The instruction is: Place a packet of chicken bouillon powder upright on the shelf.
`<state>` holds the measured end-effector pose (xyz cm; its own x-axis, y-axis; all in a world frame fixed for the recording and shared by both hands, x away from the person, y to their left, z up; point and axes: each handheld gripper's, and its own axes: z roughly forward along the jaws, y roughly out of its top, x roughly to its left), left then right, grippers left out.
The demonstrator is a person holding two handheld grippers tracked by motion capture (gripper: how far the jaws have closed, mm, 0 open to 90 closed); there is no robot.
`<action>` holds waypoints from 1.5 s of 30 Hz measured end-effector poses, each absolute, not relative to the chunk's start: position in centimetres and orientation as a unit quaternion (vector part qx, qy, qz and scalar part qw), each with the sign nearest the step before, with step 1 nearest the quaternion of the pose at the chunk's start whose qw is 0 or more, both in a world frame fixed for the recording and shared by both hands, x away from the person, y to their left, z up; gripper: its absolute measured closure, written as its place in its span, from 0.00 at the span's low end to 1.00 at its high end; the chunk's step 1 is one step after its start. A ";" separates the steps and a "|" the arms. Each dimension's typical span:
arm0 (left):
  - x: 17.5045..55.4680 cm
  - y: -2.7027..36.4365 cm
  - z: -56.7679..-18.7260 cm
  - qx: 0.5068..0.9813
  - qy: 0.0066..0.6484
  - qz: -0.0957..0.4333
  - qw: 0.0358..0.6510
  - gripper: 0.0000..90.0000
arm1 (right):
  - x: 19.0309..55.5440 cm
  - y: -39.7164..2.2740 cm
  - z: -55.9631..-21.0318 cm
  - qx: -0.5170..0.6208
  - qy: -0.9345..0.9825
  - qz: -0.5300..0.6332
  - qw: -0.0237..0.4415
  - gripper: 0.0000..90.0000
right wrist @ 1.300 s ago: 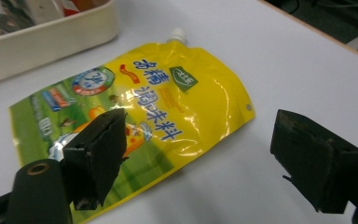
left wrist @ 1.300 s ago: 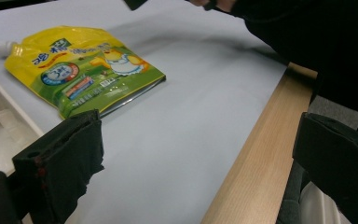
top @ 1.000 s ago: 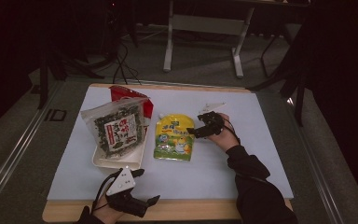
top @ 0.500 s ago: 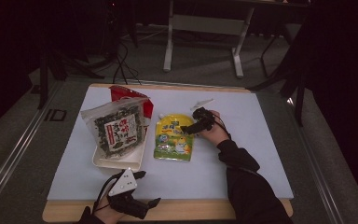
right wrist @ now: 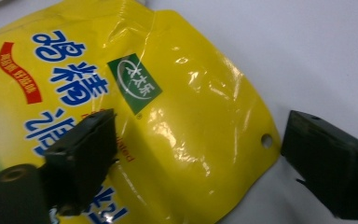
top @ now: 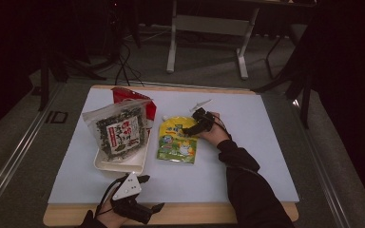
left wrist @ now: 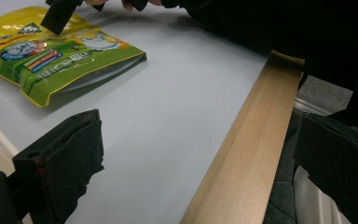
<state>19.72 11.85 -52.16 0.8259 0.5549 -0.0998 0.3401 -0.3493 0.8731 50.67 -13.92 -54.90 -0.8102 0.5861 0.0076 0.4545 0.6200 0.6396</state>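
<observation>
The right gripper (right wrist: 196, 158) has just been spreading its fingers (right wrist: 81, 158); the yellow pouch (right wrist: 121, 107) lies flat on the surface (right wrist: 317, 51), its top corner between them, unpinched. The glossy film may slide away. The left gripper (left wrist: 191, 168) idles, fingers spread.

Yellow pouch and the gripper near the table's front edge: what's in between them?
Nothing. In the left gripper view, bare white table runs from the left gripper up to the yellow pouch.
</observation>
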 end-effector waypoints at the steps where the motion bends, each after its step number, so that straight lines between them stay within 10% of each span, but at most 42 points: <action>1: 19.7 11.8 -52.2 0.814 0.275 0.106 0.500 0.03 | 50.6 -13.9 -54.8 0.292 0.894 0.324 0.101 0.16; 23: 19.8 11.7 -52.3 0.817 0.276 0.104 0.497 0.03 | 49.3 -13.2 -53.8 0.269 0.905 0.299 0.137 0.89; 45: 20.0 12.0 -52.0 0.809 0.285 0.108 0.502 0.03 | 47.7 -14.5 -50.8 0.257 0.904 0.321 0.114 1.00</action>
<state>19.99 12.01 -52.02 0.8144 0.5695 -0.1115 0.3528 -0.3335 0.8742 47.65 -14.48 -50.77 -0.8419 0.5380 -0.0423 0.3910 0.6622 0.6392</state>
